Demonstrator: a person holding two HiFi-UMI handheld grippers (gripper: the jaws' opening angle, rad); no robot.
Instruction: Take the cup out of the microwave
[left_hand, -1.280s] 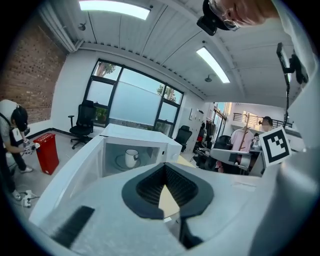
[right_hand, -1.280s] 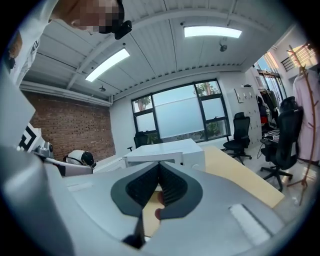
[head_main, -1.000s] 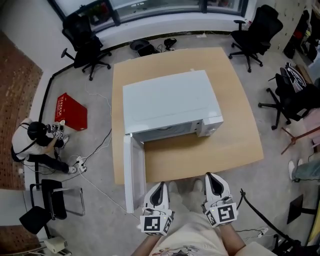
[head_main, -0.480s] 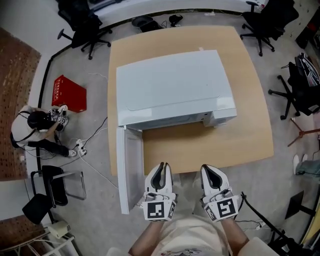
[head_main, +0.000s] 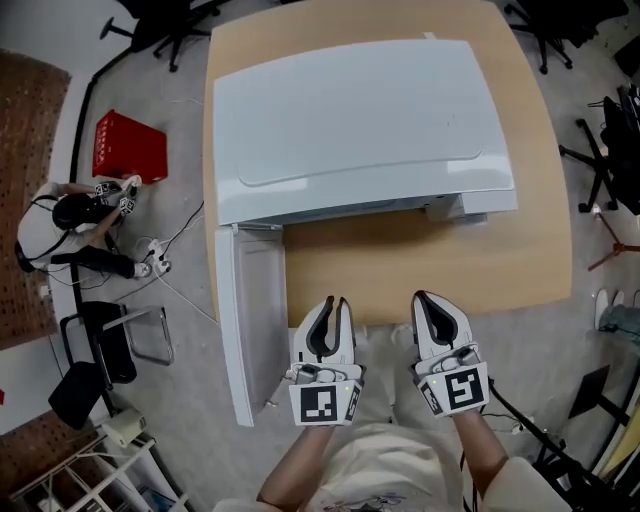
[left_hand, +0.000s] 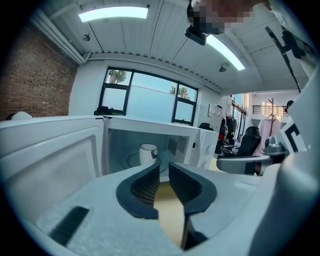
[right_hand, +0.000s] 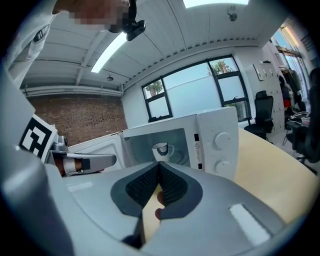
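Sitting in the open microwave (head_main: 360, 120) at twelve o'clock, the cup (left_hand: 148, 153) is not yet reached; the left gripper (head_main: 335, 303) is slightly parted and empty, the right gripper (head_main: 424, 300) closed on nothing.

Head view overhead; gripper views (both) toward microwave (right_hand: 217, 142)

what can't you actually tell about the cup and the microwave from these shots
- Left gripper view: the cup is seen side-on, so its wall hides whatever is inside it.
- Head view: the cup is hidden under the top of the microwave; only the casing and the open door show.
- Right gripper view: the cup's print and the markings at the dial are too small to read.
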